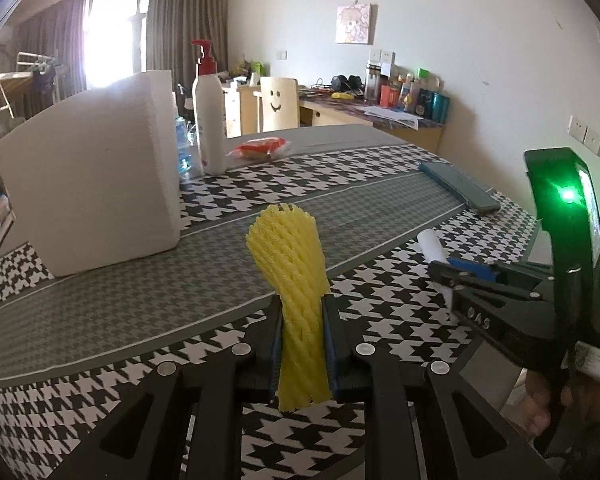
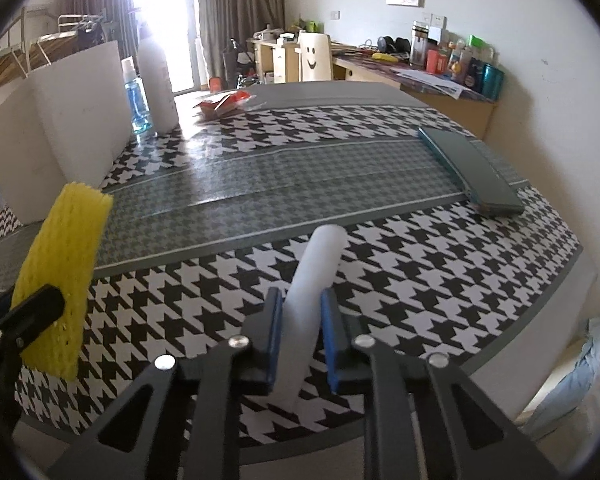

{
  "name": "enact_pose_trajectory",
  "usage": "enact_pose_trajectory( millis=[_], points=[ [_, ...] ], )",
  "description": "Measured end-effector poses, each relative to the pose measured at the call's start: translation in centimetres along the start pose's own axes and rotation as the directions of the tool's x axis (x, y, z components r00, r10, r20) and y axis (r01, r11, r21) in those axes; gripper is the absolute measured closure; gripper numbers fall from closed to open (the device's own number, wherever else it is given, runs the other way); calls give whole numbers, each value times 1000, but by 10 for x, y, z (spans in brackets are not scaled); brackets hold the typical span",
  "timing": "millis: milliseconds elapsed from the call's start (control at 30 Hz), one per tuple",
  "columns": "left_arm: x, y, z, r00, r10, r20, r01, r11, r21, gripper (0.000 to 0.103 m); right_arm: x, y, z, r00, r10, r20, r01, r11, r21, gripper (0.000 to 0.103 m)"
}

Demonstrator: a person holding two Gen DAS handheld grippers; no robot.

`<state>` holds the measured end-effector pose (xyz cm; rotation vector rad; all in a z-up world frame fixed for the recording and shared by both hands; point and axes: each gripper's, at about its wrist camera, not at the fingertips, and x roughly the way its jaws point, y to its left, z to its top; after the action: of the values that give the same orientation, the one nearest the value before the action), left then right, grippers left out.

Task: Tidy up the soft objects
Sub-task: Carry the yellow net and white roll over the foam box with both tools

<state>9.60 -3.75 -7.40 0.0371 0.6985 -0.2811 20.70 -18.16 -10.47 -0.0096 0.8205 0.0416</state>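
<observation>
My left gripper [image 1: 302, 312] is shut on a yellow foam net sleeve [image 1: 290, 268], held upright above the houndstooth table [image 1: 120, 320]. The sleeve also shows at the left of the right wrist view [image 2: 60, 272]. My right gripper [image 2: 300, 312] is shut on a white foam tube [image 2: 314, 280], which points up and forward over the table's front part. The right gripper with the tube [image 1: 434, 248] shows at the right of the left wrist view. A large white foam block [image 1: 88, 184] stands at the left of the table; it also shows in the right wrist view [image 2: 60, 120].
Behind the foam block stand a white pump bottle [image 1: 208, 108] and a blue bottle [image 2: 136, 100]. A red packet [image 1: 260, 148] lies at the far middle. A dark green flat box [image 2: 468, 168] lies at the right edge. A desk with clutter [image 2: 440, 68] is beyond.
</observation>
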Motion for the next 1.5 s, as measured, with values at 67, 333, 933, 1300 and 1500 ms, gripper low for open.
enact_pose_trajectory(
  millis=[67, 333, 933, 1300, 1500],
  points=[
    [-3, 2, 0, 1000, 5, 6, -5, 1000, 0, 84, -2, -1, 1, 1000, 10, 12, -10, 1000, 2, 85],
    [-13, 9, 1, 999, 26, 28, -25, 1000, -13, 84, -20, 5, 2, 996, 71, 58, -70, 997, -19, 86],
    [-43, 14, 6, 993, 74, 90, -72, 997, -19, 84, -65, 14, -1, 977, 112, 183, -96, 991, -93, 86],
    [-57, 21, 13, 987, 103, 125, -100, 994, -35, 84, -80, 23, 5, 963, 144, 229, -114, 983, -141, 86],
    [-65, 28, 17, 984, 121, 132, -115, 992, -48, 84, -85, 31, 11, 953, 175, 249, -132, 975, -180, 86]
  ],
)
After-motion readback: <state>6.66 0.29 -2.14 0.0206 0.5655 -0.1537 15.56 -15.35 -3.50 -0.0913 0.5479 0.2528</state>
